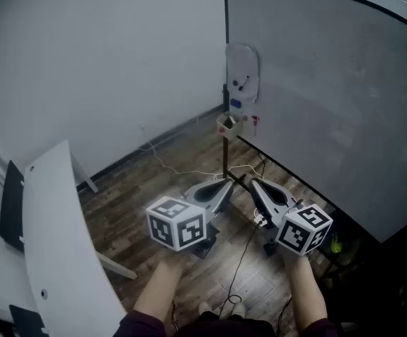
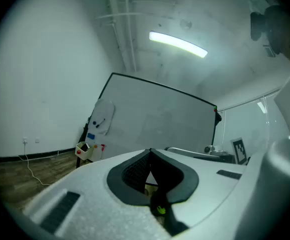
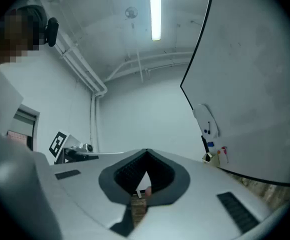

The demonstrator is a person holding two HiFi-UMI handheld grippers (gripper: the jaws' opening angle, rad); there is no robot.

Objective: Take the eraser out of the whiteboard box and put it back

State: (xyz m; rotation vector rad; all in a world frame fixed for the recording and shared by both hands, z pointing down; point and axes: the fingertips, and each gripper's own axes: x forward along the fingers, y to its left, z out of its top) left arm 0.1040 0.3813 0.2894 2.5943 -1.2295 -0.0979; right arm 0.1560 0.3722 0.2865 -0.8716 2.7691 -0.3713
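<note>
Left claw [image 1: 227,183] and right claw [image 1: 253,182] both closed, empty, whiteboard box [image 1: 227,126] well ahead

jaws together, whiteboard [image 2: 160,116] beyond

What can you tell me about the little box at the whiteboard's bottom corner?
The whiteboard box is a small, open-topped, pale yellowish container, plastic by its look. It hangs upright at the lower left corner of the whiteboard, by the stand pole. A dark object sits inside; whether it is the eraser is too small to tell.
</note>
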